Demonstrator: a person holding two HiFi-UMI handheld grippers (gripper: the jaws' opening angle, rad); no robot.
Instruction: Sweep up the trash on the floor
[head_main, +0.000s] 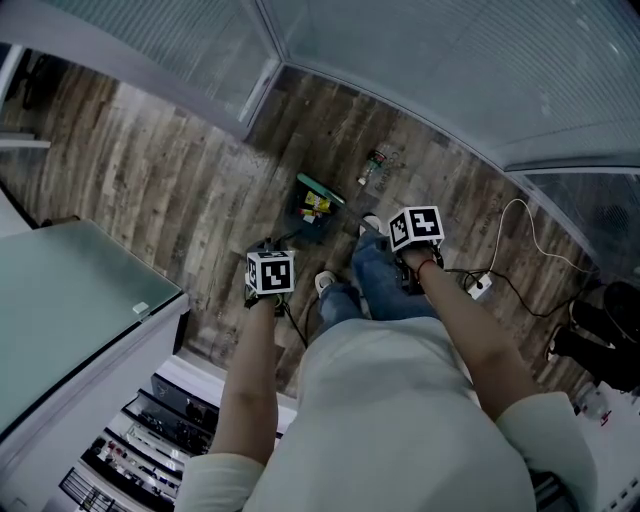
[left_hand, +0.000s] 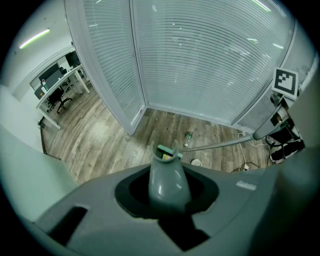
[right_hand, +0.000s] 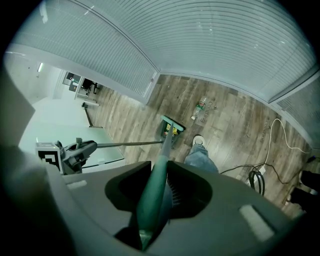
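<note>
My left gripper (left_hand: 169, 194) is shut on the grey handle (left_hand: 168, 176) of an upright dustpan (left_hand: 166, 153). The pan (head_main: 318, 207) stands on the wood floor ahead of my feet, with yellow trash inside it. My right gripper (right_hand: 157, 196) is shut on the green broom handle (right_hand: 159, 172), whose pole slants down to the dustpan (right_hand: 169, 128). The broom head itself is hard to make out. A plastic bottle (head_main: 374, 167) lies on the floor just beyond the pan, near the glass wall. In the head view, the left gripper (head_main: 268, 265) and the right gripper (head_main: 412, 245) are held at waist height.
Glass partitions with blinds (head_main: 450, 60) meet in a corner behind the bottle (right_hand: 200, 106). A white cabinet (head_main: 70, 300) stands at my left. A power strip (head_main: 481, 286) and cables (right_hand: 260, 175) lie on the floor at the right. My shoes (head_main: 370, 224) are beside the pan.
</note>
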